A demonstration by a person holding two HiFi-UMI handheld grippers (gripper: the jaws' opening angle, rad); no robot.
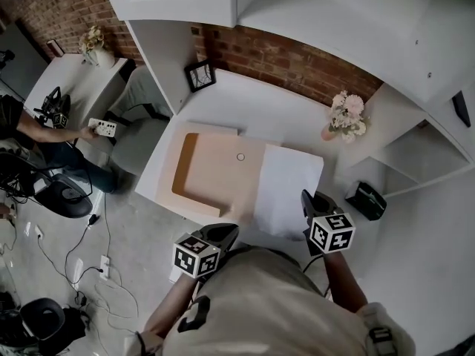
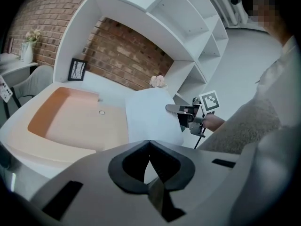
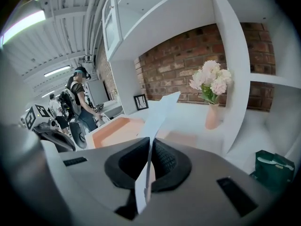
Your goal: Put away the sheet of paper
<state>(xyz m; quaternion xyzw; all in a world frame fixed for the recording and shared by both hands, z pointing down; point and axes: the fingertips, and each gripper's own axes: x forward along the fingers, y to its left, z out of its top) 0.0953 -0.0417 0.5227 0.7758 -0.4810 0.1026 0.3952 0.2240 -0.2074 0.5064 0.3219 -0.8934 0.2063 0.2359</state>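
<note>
Right gripper (image 3: 149, 168) is clamped on the near edge of the sheet of paper (image 1: 288, 188), tipping it up beside the peach tray (image 1: 185, 176), I'd guess to slide it in. Left gripper (image 2: 149, 145) is pinched closed by the sheet's near corner, maybe steadying it.

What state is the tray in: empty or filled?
Empty: the tray shows bare floor; the left tool and right tool grip the sheet.
</note>
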